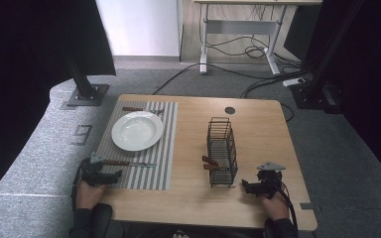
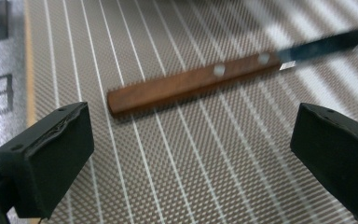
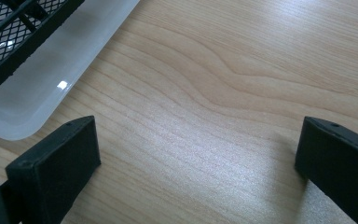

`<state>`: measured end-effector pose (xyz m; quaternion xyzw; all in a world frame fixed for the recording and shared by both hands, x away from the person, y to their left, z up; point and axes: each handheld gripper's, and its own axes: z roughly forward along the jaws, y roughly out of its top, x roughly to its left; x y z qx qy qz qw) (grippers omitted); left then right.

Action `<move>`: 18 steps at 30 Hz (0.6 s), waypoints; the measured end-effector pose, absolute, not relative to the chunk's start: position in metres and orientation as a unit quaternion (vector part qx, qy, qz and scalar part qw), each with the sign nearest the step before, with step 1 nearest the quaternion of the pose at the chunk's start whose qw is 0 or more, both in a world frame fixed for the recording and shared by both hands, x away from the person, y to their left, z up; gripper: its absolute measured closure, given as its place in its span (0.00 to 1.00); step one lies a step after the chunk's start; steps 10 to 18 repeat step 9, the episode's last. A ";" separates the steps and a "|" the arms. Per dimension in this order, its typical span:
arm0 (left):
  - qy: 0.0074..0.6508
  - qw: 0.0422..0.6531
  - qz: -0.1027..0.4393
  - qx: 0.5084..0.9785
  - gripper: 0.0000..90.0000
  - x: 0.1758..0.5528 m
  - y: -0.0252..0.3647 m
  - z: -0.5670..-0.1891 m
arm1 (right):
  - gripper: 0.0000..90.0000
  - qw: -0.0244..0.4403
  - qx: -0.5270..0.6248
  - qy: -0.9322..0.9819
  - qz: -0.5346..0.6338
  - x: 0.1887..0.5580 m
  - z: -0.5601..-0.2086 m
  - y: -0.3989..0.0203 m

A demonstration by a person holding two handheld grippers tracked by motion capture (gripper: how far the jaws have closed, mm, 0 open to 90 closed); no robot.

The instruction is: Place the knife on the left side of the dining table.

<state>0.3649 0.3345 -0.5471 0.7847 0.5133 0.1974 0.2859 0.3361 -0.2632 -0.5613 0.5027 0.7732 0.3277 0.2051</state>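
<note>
Placemat [image 2: 191,154] bears knife [image 2: 191,84] just beyond gaping left tool [image 2: 191,154].

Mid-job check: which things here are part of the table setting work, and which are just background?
In play: knife, plate, striped placemat, wire caddy, left tongs, right tongs.
Probably background: floor cables, far desk, stand base.

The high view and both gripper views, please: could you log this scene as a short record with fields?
surface: wooden table
placemat: striped, on the table's left half
plate: white, empty, on the placemat
knife: wooden handle, flat on the placemat, near side of the plate
fork: wooden handle, far side of the plate
rack: black wire, upright, holds wooden-handled cutlery
left tool: open, just short of the knife handle
right tool: open, over bare table beside the rack
</note>
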 end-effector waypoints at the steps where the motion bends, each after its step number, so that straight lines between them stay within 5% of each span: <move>1: 0.514 0.286 0.196 0.784 0.00 0.365 0.334 -0.547 | 0.00 0.205 0.503 0.773 0.328 0.336 -0.561 -0.263; 18: 0.518 0.293 0.192 0.780 0.00 0.365 0.336 -0.549 | 0.00 0.205 0.502 0.773 0.328 0.336 -0.561 -0.263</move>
